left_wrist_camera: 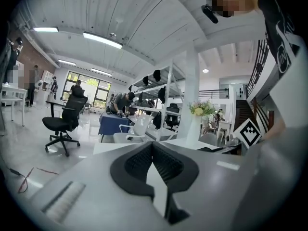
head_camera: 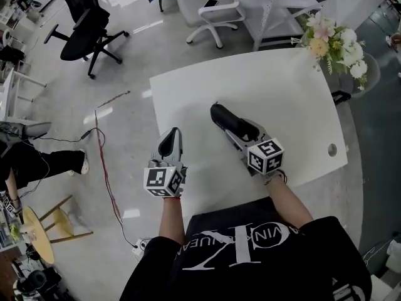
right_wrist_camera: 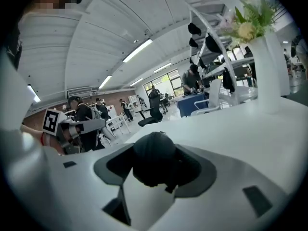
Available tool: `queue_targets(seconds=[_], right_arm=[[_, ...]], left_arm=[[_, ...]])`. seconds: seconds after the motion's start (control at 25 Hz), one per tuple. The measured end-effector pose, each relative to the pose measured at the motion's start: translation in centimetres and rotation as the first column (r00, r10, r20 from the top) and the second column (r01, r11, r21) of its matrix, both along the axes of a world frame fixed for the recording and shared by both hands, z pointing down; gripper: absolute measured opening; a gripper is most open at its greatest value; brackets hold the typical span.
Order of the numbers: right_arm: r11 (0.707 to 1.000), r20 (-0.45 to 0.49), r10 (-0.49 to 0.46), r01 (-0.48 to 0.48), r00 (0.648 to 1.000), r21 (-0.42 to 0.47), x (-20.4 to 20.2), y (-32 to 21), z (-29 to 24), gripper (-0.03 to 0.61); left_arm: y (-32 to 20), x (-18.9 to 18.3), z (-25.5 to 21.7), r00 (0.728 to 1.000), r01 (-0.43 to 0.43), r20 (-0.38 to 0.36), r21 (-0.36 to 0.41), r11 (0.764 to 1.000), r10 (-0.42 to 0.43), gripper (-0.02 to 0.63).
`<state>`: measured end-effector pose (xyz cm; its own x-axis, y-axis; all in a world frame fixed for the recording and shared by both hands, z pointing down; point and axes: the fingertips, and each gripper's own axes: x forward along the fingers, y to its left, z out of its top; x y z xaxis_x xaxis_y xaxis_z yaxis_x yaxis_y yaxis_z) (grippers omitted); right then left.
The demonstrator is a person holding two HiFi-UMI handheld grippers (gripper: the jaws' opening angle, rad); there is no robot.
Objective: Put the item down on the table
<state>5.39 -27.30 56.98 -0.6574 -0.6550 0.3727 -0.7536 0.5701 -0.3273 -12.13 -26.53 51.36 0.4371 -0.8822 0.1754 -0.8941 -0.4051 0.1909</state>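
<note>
jaws of the right gripper (right_wrist_camera: 154,166) are clamped on a dark rounded item (right_wrist_camera: 152,150), which fills the gap between the black pads and bulges out past them. what the item is cannot be made out. the firm pinch looks meant to stop it slipping while it is carried low. from the head view the gripper reaches forward over the near middle of the white table (head_camera: 285,93), with its marker cube (head_camera: 265,156) close to the person's body and the dark tip pointing away. the item is therefore above the tabletop or on it, but whether it touches cannot be told. the left gripper (left_wrist_camera: 152,154) has its ribbed pads pressed together with nothing between them. it sits just off the table's near left edge, well apart from the right one, probably parked there to leave the work space free. farther out, a vase of flowers (head_camera: 333,42) stands at the far right corner, well away from the item. a plain release onto the bare surface seems all that is left, once contact is sure, and a rounded thing may roll.
</note>
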Motion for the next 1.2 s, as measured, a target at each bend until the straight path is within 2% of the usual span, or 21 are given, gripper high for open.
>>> queue_targets(seconds=[0.28, 0.6, 0.76, 1.2], right_arm=[[0.998, -0.039, -0.070, 0.070, 0.997, -0.004, -1.3, 0.1, 0.9, 0.253], [0.993, -0.099, -0.097, 0.090, 0.990, -0.072, -1.2, 0.5, 2.9, 0.253], [0.989, -0.130, -0.109, 0.095, 0.986, -0.110, -1.1, 0.9, 3.9, 0.253], [0.989, -0.159, -0.086, 0.065, 0.984, -0.134, -0.5, 1.3, 4.6, 0.253]], left_arm=[[0.9, -0.8, 0.2, 1.000, 0.026, 0.008, -0.010, 1.000, -0.025, 0.012], [1.3, -1.3, -0.3, 0.999, 0.042, 0.013, 0.000, 0.999, -0.042, 0.012], [1.7, -1.1, -0.1, 0.999, 0.039, 0.016, -0.005, 0.999, -0.039, 0.012], [2.3, -1.4, -0.2, 0.999, 0.046, 0.012, 0.000, 0.999, -0.046, 0.012]])
